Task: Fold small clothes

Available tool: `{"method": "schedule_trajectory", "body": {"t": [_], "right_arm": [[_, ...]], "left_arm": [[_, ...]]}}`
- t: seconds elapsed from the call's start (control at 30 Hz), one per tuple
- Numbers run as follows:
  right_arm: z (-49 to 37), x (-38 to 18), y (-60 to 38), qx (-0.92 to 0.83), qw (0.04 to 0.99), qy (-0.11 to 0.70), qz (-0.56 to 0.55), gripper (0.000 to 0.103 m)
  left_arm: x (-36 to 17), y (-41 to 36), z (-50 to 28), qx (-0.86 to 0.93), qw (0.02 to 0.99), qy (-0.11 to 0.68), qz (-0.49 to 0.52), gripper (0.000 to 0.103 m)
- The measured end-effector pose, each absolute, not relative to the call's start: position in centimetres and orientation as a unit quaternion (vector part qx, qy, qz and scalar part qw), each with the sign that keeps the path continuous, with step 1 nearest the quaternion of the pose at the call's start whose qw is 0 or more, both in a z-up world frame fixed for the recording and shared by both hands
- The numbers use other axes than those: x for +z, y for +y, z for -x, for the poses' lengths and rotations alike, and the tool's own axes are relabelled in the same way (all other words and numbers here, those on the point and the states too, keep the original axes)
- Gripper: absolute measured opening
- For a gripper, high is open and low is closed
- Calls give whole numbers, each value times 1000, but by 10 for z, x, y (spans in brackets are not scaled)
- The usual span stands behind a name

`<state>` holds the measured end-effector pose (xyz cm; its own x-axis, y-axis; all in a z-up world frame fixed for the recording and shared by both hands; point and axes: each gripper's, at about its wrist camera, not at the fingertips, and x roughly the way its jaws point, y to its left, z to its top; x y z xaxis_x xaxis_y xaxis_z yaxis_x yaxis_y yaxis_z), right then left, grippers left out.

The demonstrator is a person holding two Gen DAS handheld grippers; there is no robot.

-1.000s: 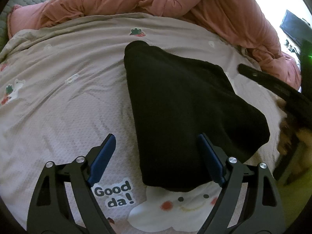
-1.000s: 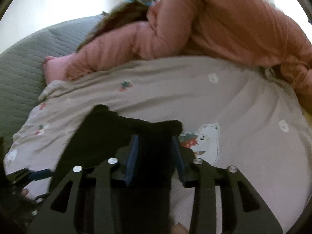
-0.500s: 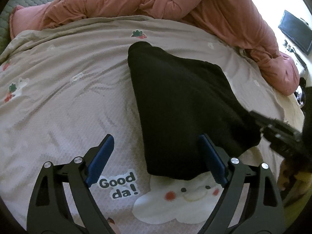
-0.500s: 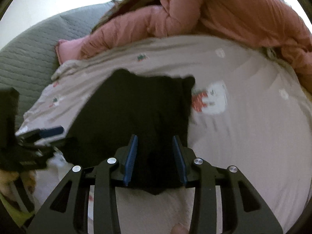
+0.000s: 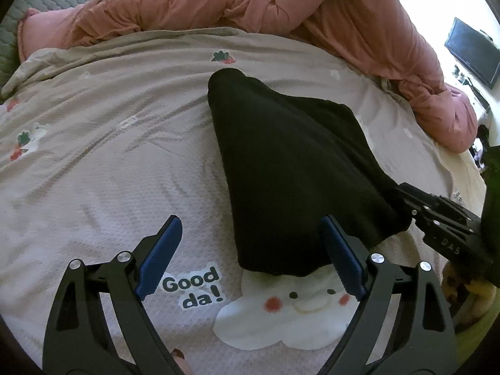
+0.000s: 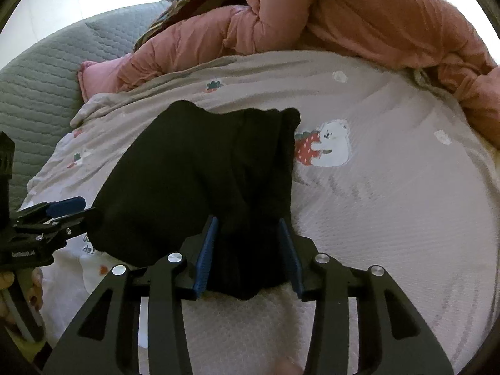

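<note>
the beige printed bedspread [image 5: 93,156] covers the bed, with a bunched pink quilt [image 5: 343,9] along its far edge. on the bedspread lies the black garment [image 5: 290,168], folded into a long wedge: its narrow rounded end points away toward the quilt, its wide end lies near, over a white cloud face print [image 5: 290,309] beside the words "good da!". the fabric is plain, dark and thick. the left gripper [image 5: 253,256] hovers wide open, nothing pinched. the right gripper [image 6: 248,250] straddles the garment's near corner; its jaws are opening, fabric between them, pads seemingly loose.
</note>
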<state>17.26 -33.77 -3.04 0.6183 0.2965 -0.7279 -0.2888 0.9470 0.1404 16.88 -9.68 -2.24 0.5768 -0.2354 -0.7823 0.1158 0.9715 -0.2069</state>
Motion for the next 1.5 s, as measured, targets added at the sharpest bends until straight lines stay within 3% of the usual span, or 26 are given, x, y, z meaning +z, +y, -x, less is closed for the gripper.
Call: {"method": "schedule_trajectory", "body": {"t": [0.33,0.43,0.5,0.63,1.1,1.5], "right_arm": [[-163,-13,-346,145,910,388,-1,62],[-158,-6,-350,142,914,379,-5,72],[-155,-1,-352,136,918,372,-5,85],[-147,9,-354,128,925,357,-3,96],[-95,47,-352,108,956,271,26,98],[-57,49,-345,107,960,260,17,98]], "left_arm": [[-16,-95,-165,-96,887,446,66,84],[-12,-93,-162,-93,890,442,67,89],[-9,-91,-160,-92,891,439,67,92],[1,-89,-153,-88,897,428,61,93],[34,-81,-107,-63,926,370,29,93],[28,-63,-52,-58,932,356,45,93]]}}
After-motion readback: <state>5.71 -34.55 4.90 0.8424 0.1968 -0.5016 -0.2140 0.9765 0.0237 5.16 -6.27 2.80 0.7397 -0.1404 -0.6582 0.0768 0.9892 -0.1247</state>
